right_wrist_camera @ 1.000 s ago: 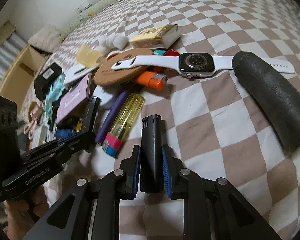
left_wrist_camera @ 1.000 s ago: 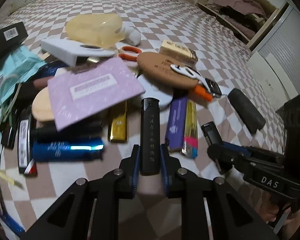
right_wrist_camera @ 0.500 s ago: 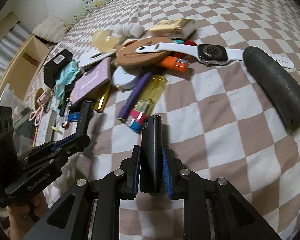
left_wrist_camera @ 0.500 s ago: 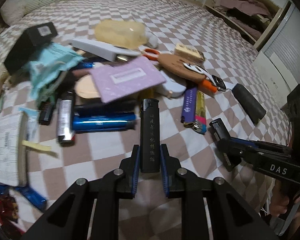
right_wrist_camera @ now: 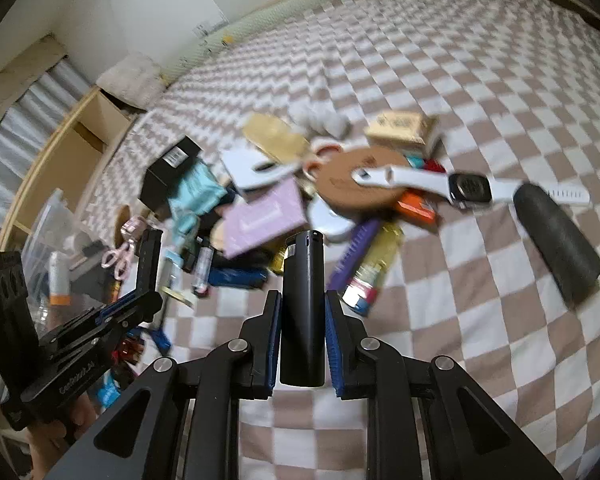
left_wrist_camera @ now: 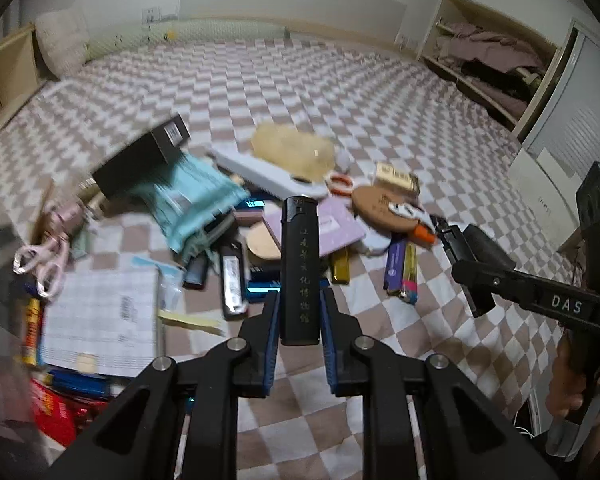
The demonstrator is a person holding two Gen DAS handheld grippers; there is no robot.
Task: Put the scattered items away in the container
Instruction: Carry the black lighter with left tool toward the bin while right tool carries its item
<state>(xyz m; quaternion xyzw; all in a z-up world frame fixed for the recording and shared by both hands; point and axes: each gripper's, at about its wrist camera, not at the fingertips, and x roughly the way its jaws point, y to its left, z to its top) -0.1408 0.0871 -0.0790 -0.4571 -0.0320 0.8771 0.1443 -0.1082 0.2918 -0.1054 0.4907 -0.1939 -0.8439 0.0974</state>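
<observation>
**Two black lighters held aloft over the cluttered bed**

While the pile of odds and ends lies spread across the checkered bed (left_wrist_camera: 380,92), a black lighter with gold lettering (left_wrist_camera: 300,268) is seen clamped between the blue pads of the left gripper (left_wrist_camera: 299,320), its jaws drawn in tight against the lighter's sides. The lighter is held upright along the fingers, cap end forward, lifted clear of the bedcover. And over on the other side, a plain black lighter (right_wrist_camera: 303,308) is pinched the same way in the right gripper (right_wrist_camera: 302,336), jaws narrowed onto its body, striker end pointing out towards the heap.

Below and beyond, the scatter is laid out. A lilac card (right_wrist_camera: 266,216) is seen resting over other items in the middle of the pile, with a round cork coaster (right_wrist_camera: 360,178) just beside it and a white-strapped smartwatch (right_wrist_camera: 470,188) draped across that coaster. A dark foam roll (right_wrist_camera: 556,236) lies apart to the right of the watch. A purple lighter (right_wrist_camera: 354,256) and a yellow lighter (right_wrist_camera: 376,268) are lying side by side, touching, near the gripped one. A black box (left_wrist_camera: 144,158) sits at the far left of the pile, partly over a teal cloth pouch (left_wrist_camera: 188,200); both are blurred. Pink scissors (left_wrist_camera: 40,256) lie at the left edge, beside a checked notepad (left_wrist_camera: 100,316).

A clear plastic container (right_wrist_camera: 44,236) is glimpsed at the far left of the right wrist view, with a few things already inside.
</observation>
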